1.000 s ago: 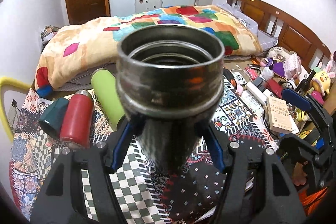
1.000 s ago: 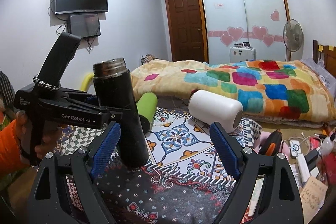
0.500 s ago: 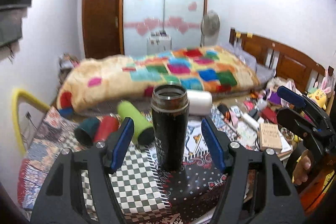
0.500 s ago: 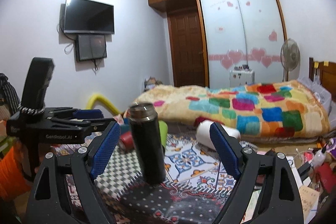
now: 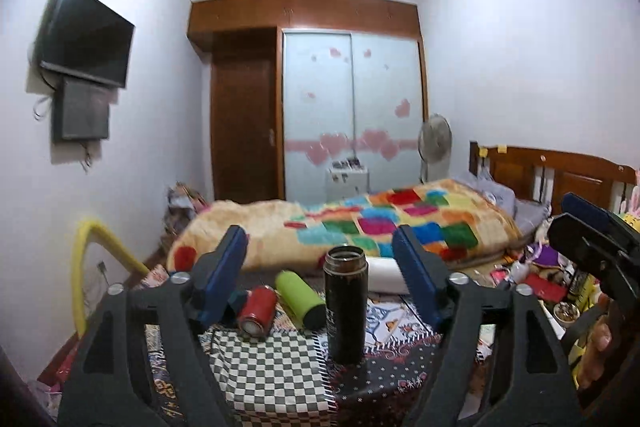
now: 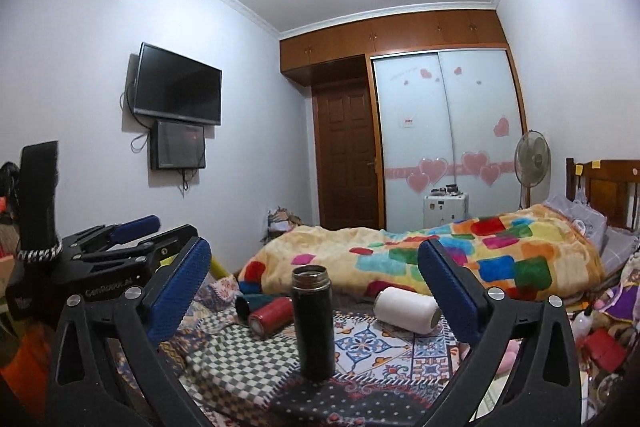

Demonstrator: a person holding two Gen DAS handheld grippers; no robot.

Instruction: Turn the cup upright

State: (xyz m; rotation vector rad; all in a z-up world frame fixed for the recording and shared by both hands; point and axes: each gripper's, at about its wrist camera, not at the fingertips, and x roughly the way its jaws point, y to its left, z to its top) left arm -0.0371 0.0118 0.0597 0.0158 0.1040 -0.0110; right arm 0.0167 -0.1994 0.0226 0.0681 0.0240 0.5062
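Observation:
A tall black cup with a steel rim stands upright, mouth up, on the patterned cloth; it also shows in the right wrist view. My left gripper is open and empty, drawn back from the cup. My right gripper is open and empty, also well back. The left gripper's body shows at the left of the right wrist view, and the right gripper's body at the right of the left wrist view.
A red cup, a green cup, a dark teal cup and a white cup lie on their sides behind the black one. A bed with a colourful blanket lies beyond. Clutter sits at the right.
My left gripper let go of the black cup, opened and pulled back and up. The cup now stands alone. My right gripper also pulled back and rose.

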